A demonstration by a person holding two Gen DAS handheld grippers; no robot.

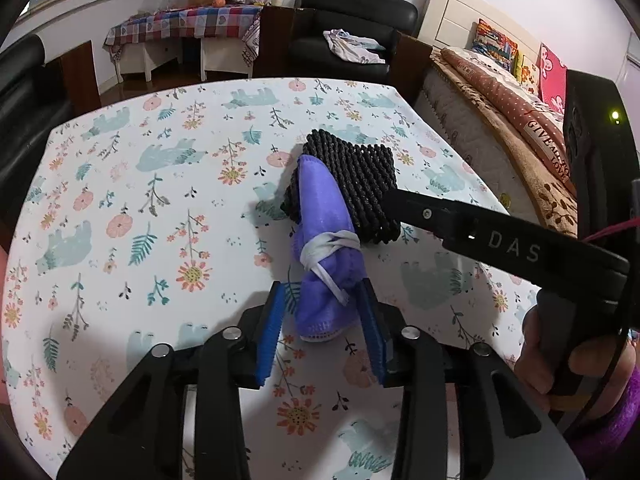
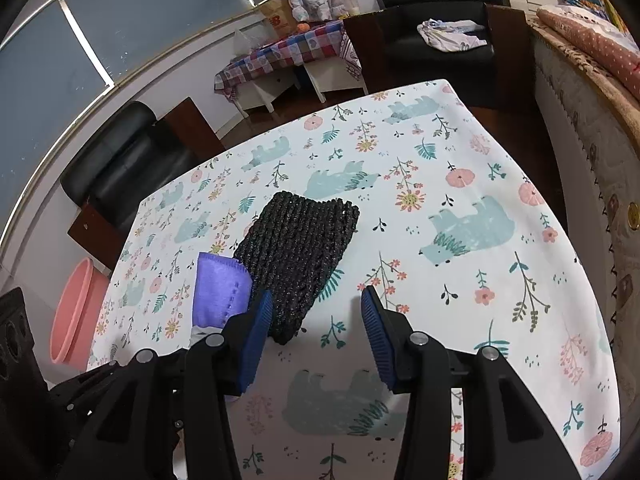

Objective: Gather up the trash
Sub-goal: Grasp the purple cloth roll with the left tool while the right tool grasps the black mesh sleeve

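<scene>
A rolled purple face mask [image 1: 320, 240], bound with its white ear loops, lies on the floral tablecloth [image 1: 140, 200] with its far end leaning on a black woven basket [image 1: 360, 176]. My left gripper [image 1: 323, 286] is open and straddles the mask's near end: the right pad touches it and the left pad stands clear. In the right wrist view my right gripper [image 2: 316, 294] is open just above the cloth. Its left finger is beside the near corner of the black woven basket [image 2: 296, 248], with the mask [image 2: 218, 292] to its left. One right-gripper finger [image 1: 440, 216] reaches the basket.
A person's hand [image 1: 560, 364] holds the right gripper's handle. A bed [image 1: 500, 128] runs along the table's right side. Black armchairs [image 1: 348, 32] [image 2: 128, 160] stand behind and left of the table. A pink basin [image 2: 76, 312] sits on the floor at left.
</scene>
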